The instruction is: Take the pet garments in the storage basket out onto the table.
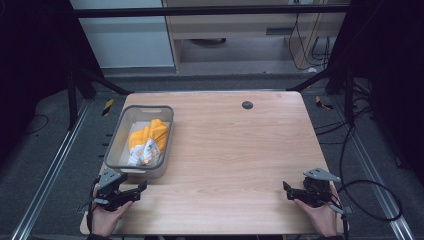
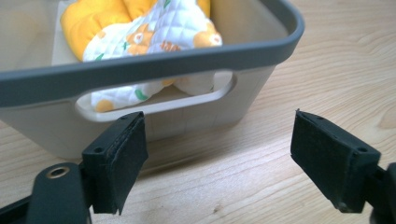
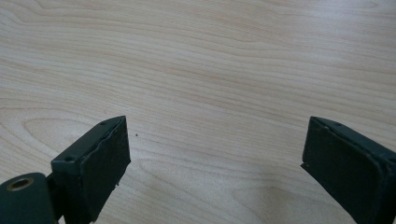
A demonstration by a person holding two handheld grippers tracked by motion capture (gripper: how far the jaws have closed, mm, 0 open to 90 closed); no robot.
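A grey plastic basket with cut-out handles (image 1: 116,145) sits at the left of the pale wooden counter (image 1: 235,150), holding a crumpled yellow and white quilted cloth (image 1: 146,142). The left tool (image 1: 135,191) waits just beside its near wall, jaws spread and empty. The right tool (image 1: 286,190), also gaping, hovers over bare wood well apart.

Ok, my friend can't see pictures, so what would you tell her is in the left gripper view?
A grey plastic basket with a handle slot holds a quilted yellow and white cloth printed with little orange shapes. It sits on a light wooden table, and the left gripper waits just before it with its two black jaws wide apart.
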